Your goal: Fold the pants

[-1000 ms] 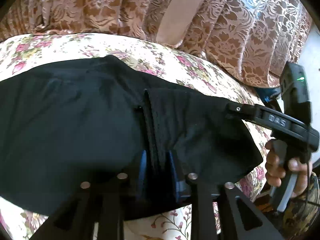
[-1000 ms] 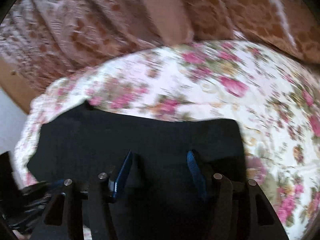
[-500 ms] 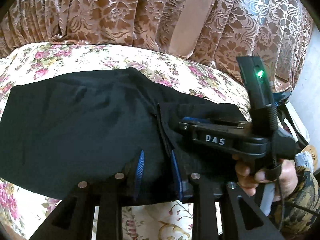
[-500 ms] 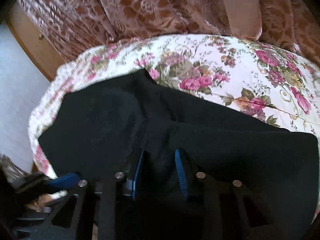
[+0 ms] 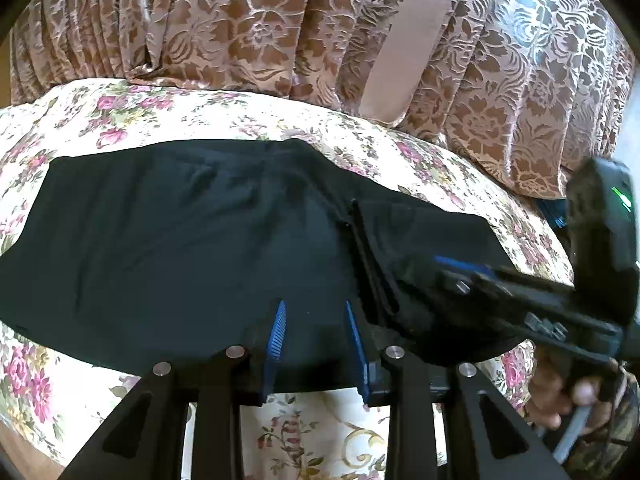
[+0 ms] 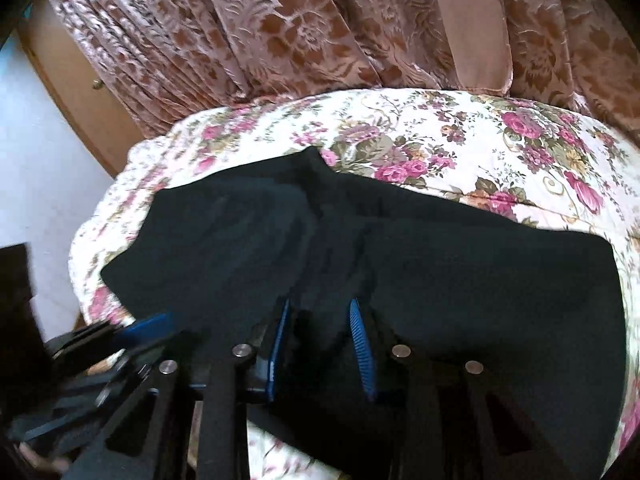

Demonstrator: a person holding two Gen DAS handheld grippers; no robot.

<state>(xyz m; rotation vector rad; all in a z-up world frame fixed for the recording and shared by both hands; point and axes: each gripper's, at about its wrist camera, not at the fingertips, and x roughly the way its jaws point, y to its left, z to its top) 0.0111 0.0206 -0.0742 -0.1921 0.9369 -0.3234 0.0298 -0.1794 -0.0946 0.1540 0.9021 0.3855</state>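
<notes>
The black pants point(image 5: 180, 240) lie folded across the flowered bedspread point(image 5: 132, 112); they also show in the right wrist view point(image 6: 460, 280). My left gripper point(image 5: 316, 312) is over the near edge of the pants with its blue pads apart and no cloth pinched between them. My right gripper point(image 6: 320, 312) sits over the pants with its jaws a little apart and dark cloth beneath them. The right gripper also shows in the left wrist view point(image 5: 472, 276) at the right, over the pants' folded end.
A brown patterned curtain point(image 5: 280, 20) hangs behind the bed. A wooden door frame point(image 6: 80, 92) and a pale wall point(image 6: 40, 184) are at the left of the right wrist view. The bed's near edge runs just below the pants.
My left gripper has opened and let go of the cloth fold it held. My right gripper closed in and then widened slightly over the pants. The pants have settled flat on the bed.
</notes>
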